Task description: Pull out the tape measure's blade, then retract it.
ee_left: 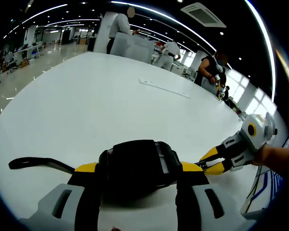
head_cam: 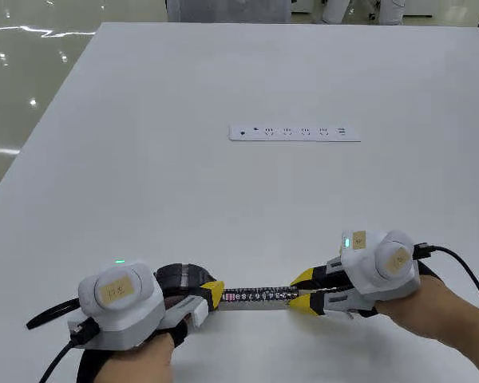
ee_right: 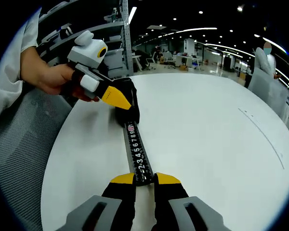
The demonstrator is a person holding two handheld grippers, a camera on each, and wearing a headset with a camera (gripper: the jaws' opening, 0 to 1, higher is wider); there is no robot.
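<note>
1. Head view. The tape measure (head_cam: 182,279) lies close to the near edge of the bench (head_cam: 223,199), left of that edge's middle. It is clamped between the jaws of the left hand-held gripper (head_cam: 198,289). A short length of blade (head_cam: 259,296) is drawn out along that edge to the right hand-held gripper (head_cam: 303,291), whose jaws are closed on the blade's end. Whether the tape measure rests on the bench or is lifted cannot be told.

2. Left gripper view. The jaws are pressed against both sides of the black tape measure, and a strap (ee_left: 36,163) trails from it. The mouth and any lock button are hidden. The tape measure is best held steady and level, so that the blade runs straight.

3. Right gripper view. The blade is pinched at its tip, with numerals 2 to 9 legible. The end hook is hidden between the jaws. Force is best kept in line with the blade, flat and untwisted. On return, the tip is better guided back than released. Whether the blade is being extended or retracted cannot be told.
</note>
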